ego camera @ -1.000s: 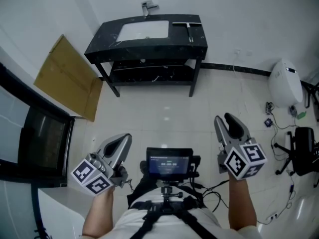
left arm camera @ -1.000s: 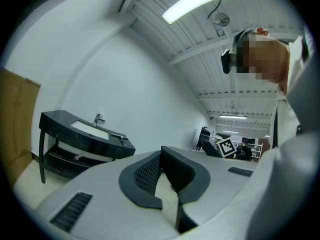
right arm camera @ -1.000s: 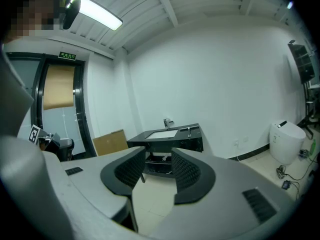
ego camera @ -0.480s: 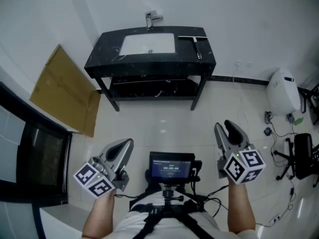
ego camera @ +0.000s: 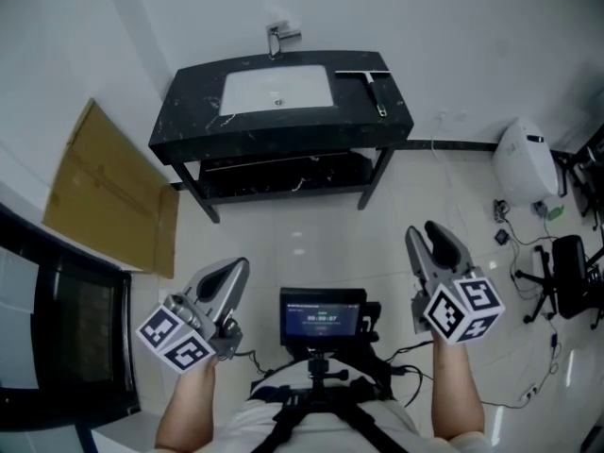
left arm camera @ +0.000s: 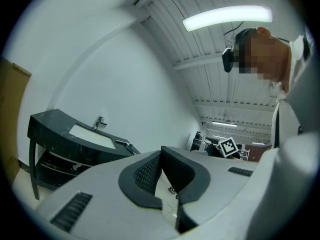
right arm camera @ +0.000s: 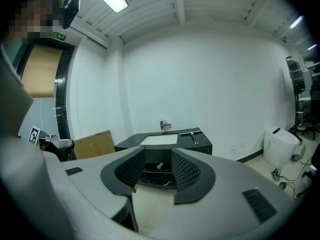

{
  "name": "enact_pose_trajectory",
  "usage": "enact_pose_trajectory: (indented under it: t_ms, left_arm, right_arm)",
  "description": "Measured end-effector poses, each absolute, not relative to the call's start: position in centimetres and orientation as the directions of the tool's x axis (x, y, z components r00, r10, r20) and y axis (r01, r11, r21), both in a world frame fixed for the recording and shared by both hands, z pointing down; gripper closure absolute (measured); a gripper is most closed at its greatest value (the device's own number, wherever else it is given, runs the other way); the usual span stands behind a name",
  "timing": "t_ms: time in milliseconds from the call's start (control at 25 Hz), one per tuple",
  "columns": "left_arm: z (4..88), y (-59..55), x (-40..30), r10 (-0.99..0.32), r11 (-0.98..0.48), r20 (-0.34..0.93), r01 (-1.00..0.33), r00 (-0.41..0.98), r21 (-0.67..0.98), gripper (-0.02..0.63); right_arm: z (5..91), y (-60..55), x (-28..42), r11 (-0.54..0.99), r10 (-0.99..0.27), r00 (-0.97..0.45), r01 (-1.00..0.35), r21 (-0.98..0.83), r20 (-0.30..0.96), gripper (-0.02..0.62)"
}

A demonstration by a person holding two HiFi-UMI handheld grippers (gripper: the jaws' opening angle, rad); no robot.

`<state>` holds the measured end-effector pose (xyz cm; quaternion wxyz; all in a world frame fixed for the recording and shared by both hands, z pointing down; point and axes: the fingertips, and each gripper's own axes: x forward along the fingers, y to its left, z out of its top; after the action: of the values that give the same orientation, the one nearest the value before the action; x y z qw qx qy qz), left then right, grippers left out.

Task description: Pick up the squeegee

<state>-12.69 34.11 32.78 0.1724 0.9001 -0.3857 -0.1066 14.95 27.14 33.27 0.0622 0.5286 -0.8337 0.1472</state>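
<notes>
Left gripper [ego camera: 231, 274], held low over the floor beside a small screen [ego camera: 322, 314] on the person's chest rig; its own view [left arm camera: 161, 154] shows the two jaws meeting at their tips with nothing between them. At far left, a cardboard sheet [ego camera: 104, 192] leans against the wall. Centre, against the back wall, a black vanity with a dark worktop [ego camera: 189, 121], a white basin [ego camera: 276, 88] sunk into it and a tap [ego camera: 280, 36] at the back edge. The squeegee [ego camera: 375, 91] lies flat on the worktop near its back right corner, just right of the basin, blade bar toward the wall and handle running toward the front edge; it also shows in the right gripper view [right arm camera: 191, 135]. Right gripper [ego camera: 432, 234], well apart from the vanity; its view [right arm camera: 157, 156] shows the jaws spread and empty, the vanity framed between them. At far right, a white appliance [ego camera: 525, 163] and a black chair [ego camera: 571, 286] stand on the floor.
</notes>
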Motion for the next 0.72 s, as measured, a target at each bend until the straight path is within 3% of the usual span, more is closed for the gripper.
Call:
enact_pose_trajectory:
  t_ms: [720]
  left_arm:
    - [33.3,22.4,-13.2,-0.769,-0.594,-0.029,-0.697,0.638,0.401,0.609]
  right_arm:
    - [34.1,13.6,13.2,0.45,-0.829,-0.49,-0.871,-0.196,0.271,0.442]
